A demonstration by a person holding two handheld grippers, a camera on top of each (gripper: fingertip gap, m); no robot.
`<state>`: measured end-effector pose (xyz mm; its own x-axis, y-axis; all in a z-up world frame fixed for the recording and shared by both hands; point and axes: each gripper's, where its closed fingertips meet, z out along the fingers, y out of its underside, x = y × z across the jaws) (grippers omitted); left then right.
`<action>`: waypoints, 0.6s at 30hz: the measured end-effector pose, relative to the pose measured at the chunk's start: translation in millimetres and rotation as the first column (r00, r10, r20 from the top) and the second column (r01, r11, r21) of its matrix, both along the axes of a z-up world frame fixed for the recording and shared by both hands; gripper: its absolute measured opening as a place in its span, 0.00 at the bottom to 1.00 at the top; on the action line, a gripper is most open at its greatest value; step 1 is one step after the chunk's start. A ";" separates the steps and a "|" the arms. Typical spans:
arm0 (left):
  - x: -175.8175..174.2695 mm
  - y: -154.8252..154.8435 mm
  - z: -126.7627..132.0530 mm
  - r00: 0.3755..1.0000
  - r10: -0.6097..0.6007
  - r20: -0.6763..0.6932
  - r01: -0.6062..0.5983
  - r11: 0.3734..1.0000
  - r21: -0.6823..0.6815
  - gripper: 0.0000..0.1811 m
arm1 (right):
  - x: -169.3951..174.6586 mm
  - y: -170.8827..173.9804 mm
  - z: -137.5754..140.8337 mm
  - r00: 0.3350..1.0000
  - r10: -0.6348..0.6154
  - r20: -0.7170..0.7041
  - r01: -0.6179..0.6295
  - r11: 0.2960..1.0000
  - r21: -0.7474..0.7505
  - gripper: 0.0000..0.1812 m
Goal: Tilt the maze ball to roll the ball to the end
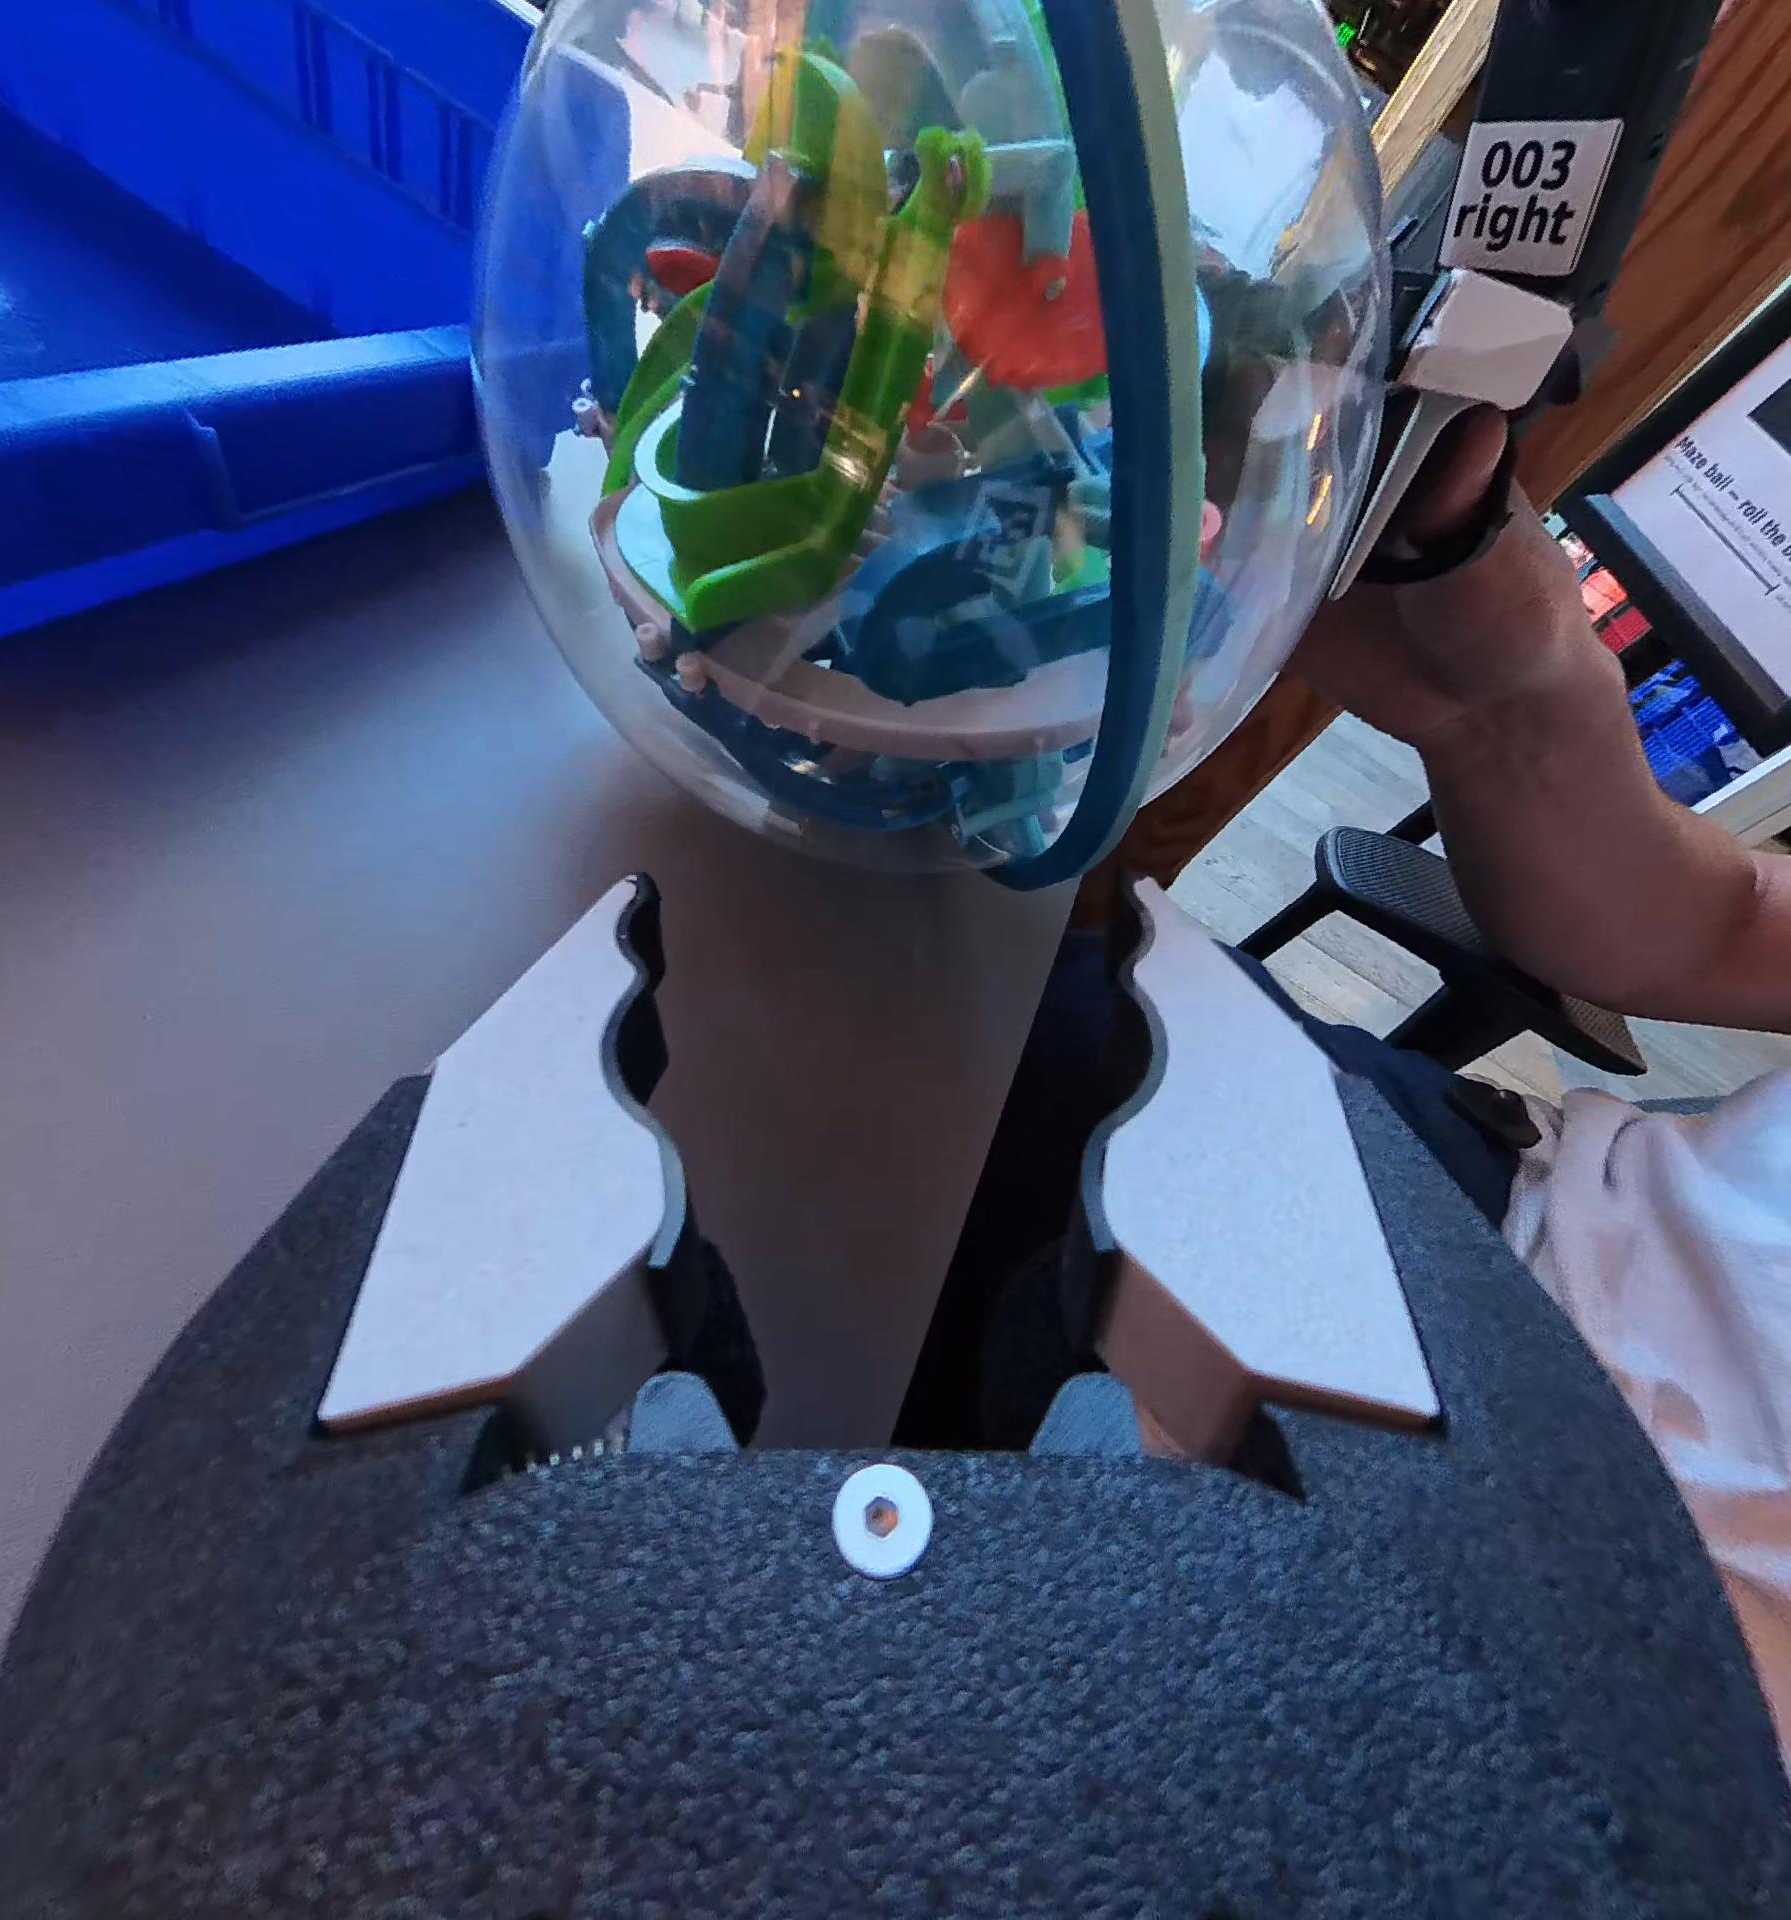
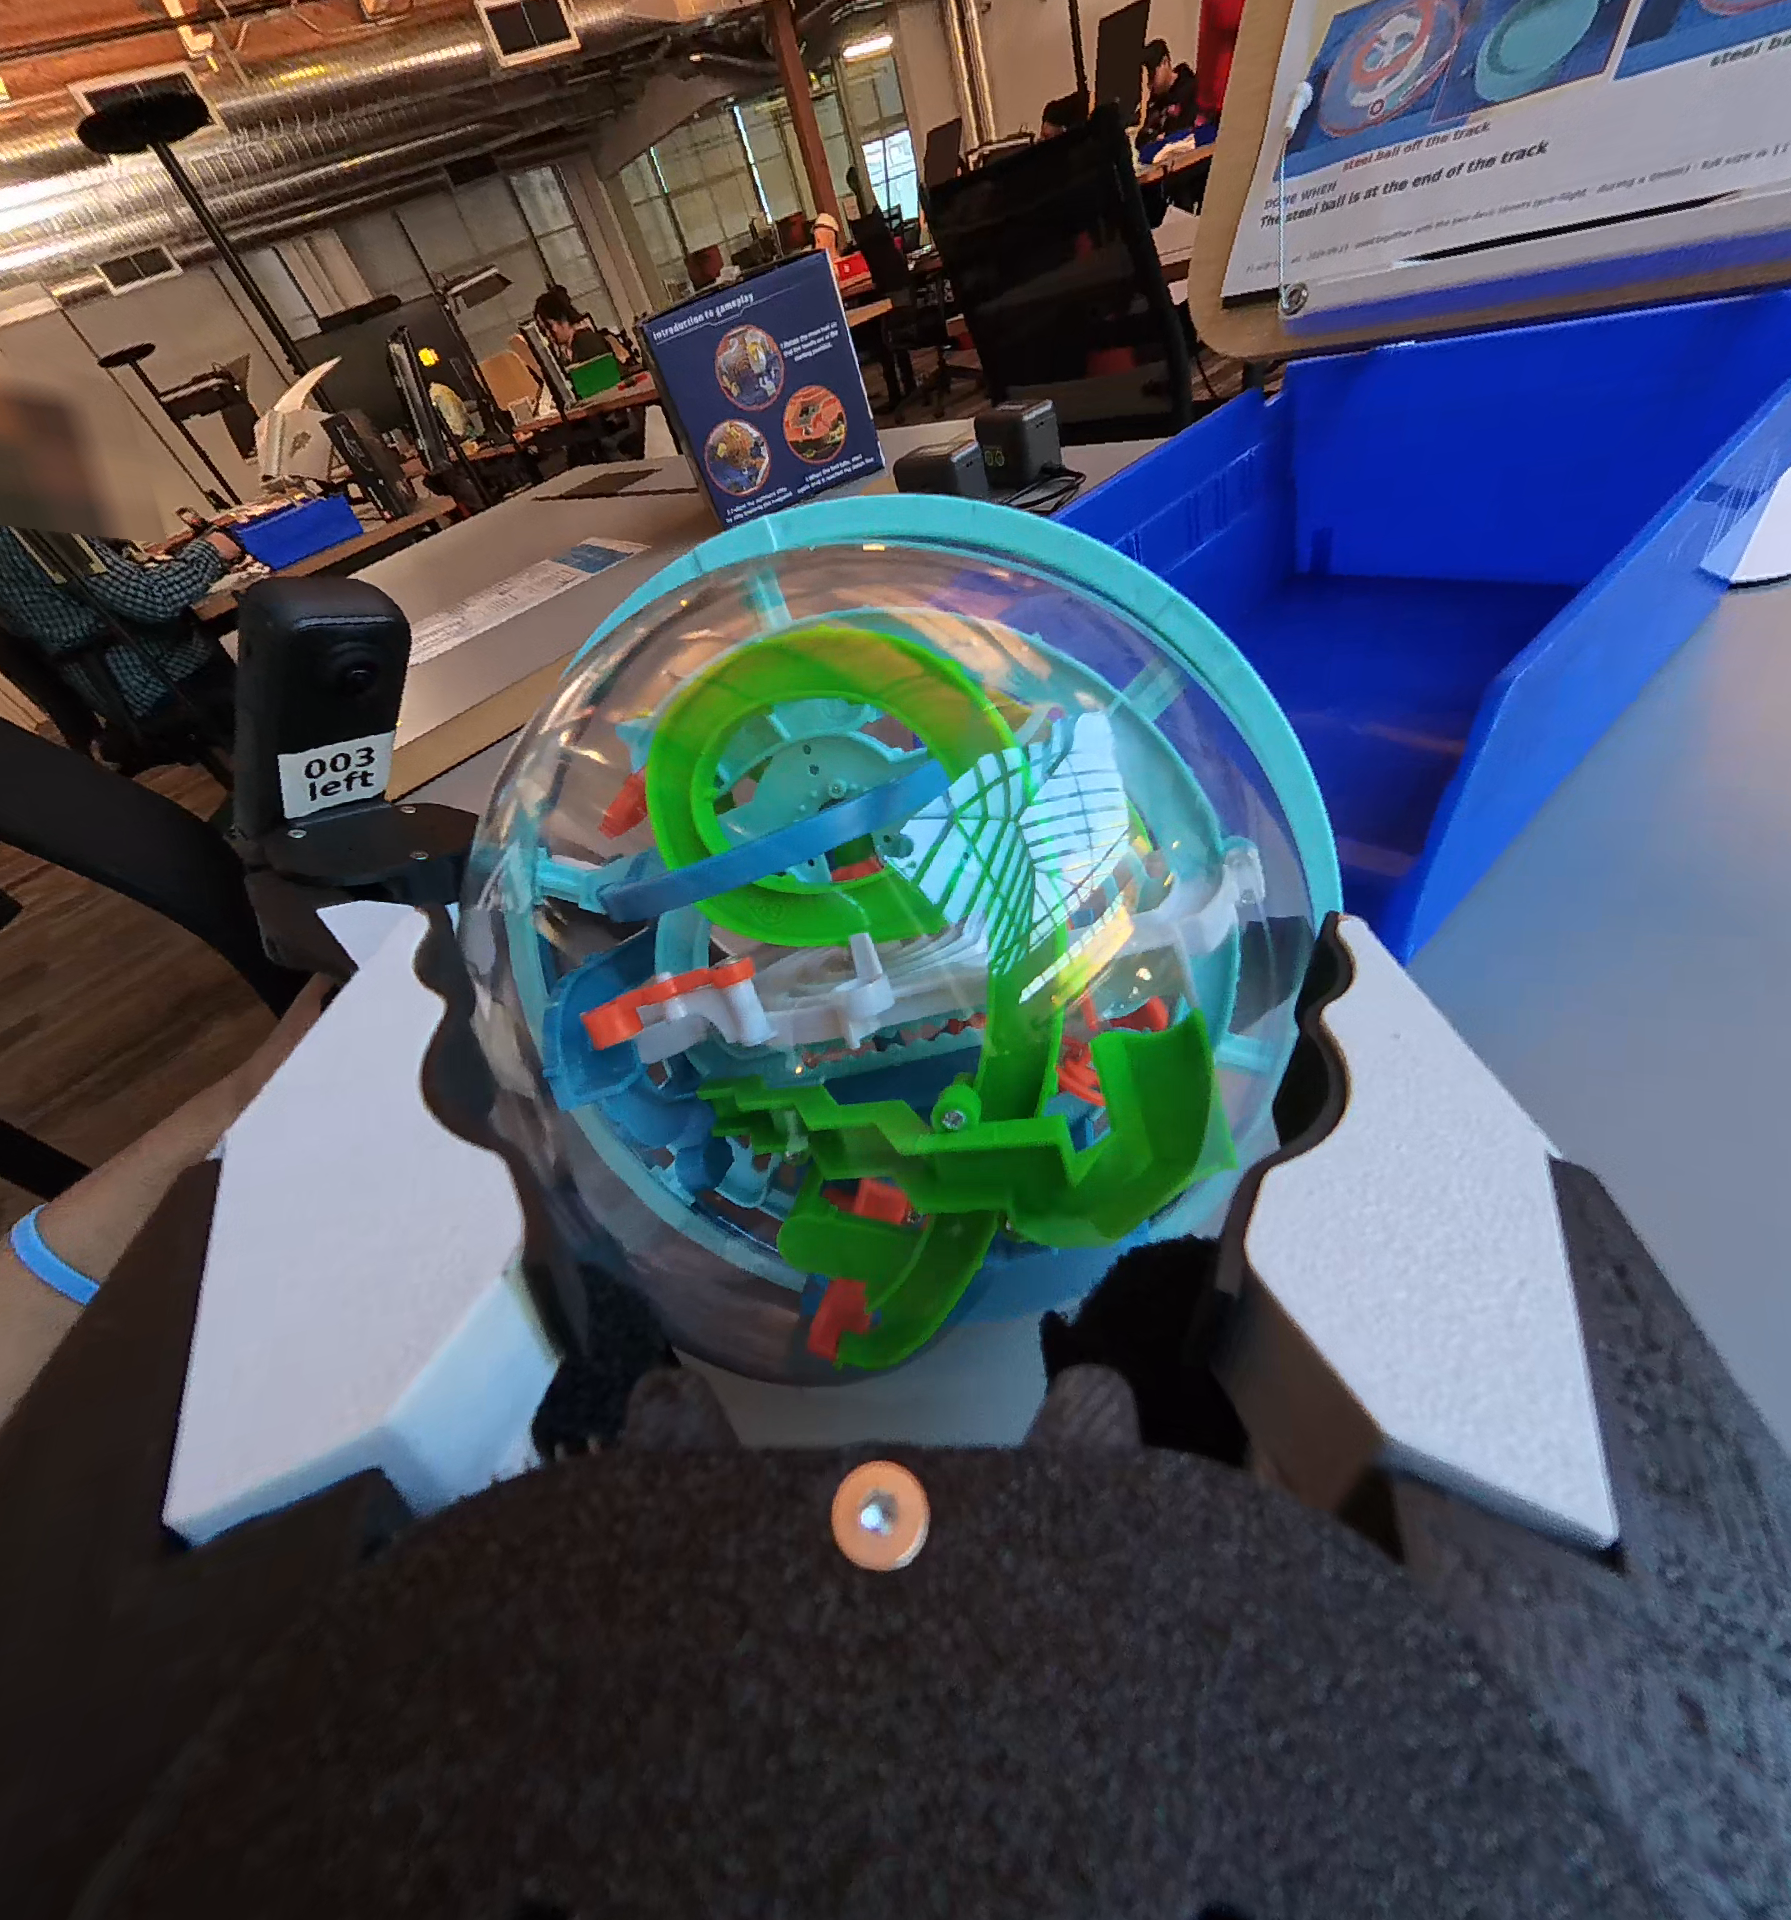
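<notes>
While the right claw (image 2: 886, 1101) pinches the maze ball (image 2: 896, 935) across its clear shell, one finger at 9 o'clock and the other at 3 o'clock of the sphere, the tilting step looks to be under way, with the sphere held up off the tabletop (image 1: 247, 935) rather than resting on it. No steel ball can be picked out among the green and blue tracks, so progress cannot be judged. In the left wrist view the left claw (image 1: 886, 997) is spread and empty, the maze ball (image 1: 870, 468) hanging apart from it at 12 o'clock, just past the fingertips. A blue bin (image 1: 195, 364) sits at 10 o'clock. Next, I judge, comes a slow wrist roll, the grip kept firm so the smooth shell does not slip.
</notes>
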<state>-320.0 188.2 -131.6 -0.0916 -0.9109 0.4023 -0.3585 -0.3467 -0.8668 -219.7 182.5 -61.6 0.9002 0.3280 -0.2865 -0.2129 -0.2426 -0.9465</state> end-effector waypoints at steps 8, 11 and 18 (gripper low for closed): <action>0.0 -0.5 -0.9 1.000 0.004 -0.004 -0.004 1.000 0.018 0.46 | -3.6 -0.6 -1.0 1.000 0.003 0.015 -0.003 1.000 0.002 0.83; 0.1 -0.2 -1.3 1.000 0.008 -0.007 -0.007 1.000 0.021 0.44 | -6.0 -1.4 -0.9 0.999 0.006 0.035 -0.007 1.000 0.004 0.83; 0.2 0.5 -1.5 1.000 0.007 -0.010 -0.007 1.000 0.006 0.43 | -1.1 -0.3 -1.1 1.000 0.007 -0.005 -0.007 1.000 0.000 0.83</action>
<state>-319.8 188.7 -133.1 -0.0814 -0.9139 0.3977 -0.3643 -0.3441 -0.8654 -220.8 182.3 -62.7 0.8964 0.3340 -0.2915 -0.2164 -0.2443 -0.9452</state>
